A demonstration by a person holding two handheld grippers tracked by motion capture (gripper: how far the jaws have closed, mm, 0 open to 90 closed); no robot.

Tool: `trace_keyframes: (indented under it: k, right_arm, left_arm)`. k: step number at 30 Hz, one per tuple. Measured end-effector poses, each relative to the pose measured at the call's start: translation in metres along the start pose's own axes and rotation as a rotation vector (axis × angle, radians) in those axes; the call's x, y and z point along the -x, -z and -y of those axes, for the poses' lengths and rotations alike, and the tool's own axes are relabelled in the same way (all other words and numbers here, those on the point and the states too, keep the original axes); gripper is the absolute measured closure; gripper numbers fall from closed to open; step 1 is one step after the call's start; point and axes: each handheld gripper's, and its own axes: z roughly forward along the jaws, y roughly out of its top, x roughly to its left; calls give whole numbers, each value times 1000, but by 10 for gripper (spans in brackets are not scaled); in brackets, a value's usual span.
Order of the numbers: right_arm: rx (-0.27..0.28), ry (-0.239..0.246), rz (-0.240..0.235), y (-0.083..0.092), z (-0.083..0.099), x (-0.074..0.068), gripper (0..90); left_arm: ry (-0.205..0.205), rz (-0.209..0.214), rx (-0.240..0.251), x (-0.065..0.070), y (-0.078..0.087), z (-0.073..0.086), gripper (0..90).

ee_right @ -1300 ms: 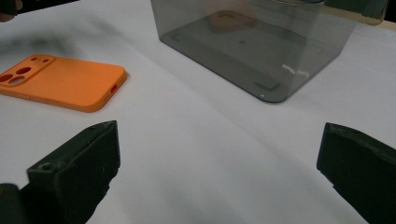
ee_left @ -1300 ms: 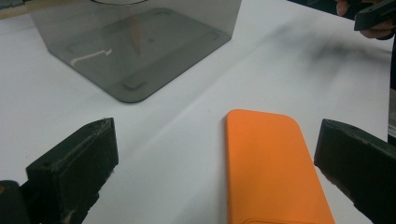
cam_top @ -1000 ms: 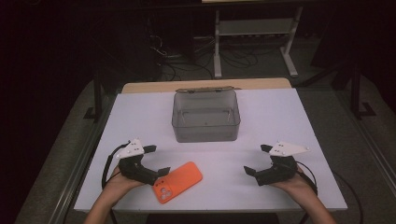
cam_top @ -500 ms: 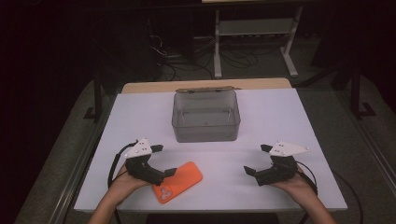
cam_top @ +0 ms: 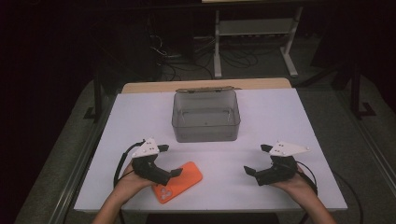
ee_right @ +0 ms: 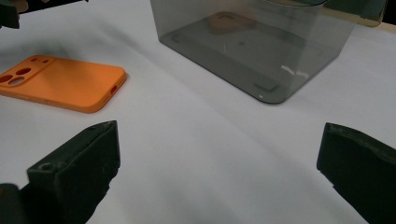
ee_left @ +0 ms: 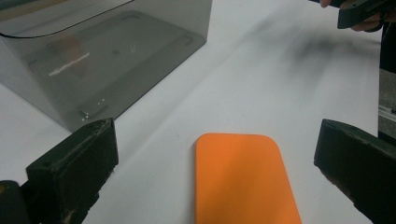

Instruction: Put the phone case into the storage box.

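Orange and flat, the rounded-corner rubbery phone case (cam_top: 178, 182) lies face down on the white table top (cam_top: 280, 116), toward seven o'clock of the table in the high view, its camera cut-outs at the near end. The left gripper (cam_top: 169, 161) sits just over the case's far-left part; its jaws stand wide apart and hold nothing. In the left gripper view the case (ee_left: 245, 179) lies flat between the two black jaws, toward six o'clock, touching neither of them.

At twelve o'clock from the case, well apart from it, stands the smoky grey see-through plastic box (cam_top: 206, 116), open at the top, its inside bare. It shows at eleven o'clock in the left gripper view (ee_left: 102, 56) and at one o'clock in the right gripper view (ee_right: 252, 46).

The right gripper (cam_top: 258, 161) rests toward five o'clock of the table, well apart from the case, jaws spread wide with only bare table between them. In its own view the case (ee_right: 65, 84) lies at ten o'clock.
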Motion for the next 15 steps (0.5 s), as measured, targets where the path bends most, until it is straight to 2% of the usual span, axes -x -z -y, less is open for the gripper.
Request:
trace_keyframes:
  k: [5, 15]
  right_arm:
    - [0, 1, 0, 0, 0, 0, 0]
    - [0, 2, 1, 0, 0, 0, 0]
  left_arm:
    - [-3, -3, -26, 1, -1, 0, 0]
    - [-17, -4, -107, 5, -6, 1, 0]
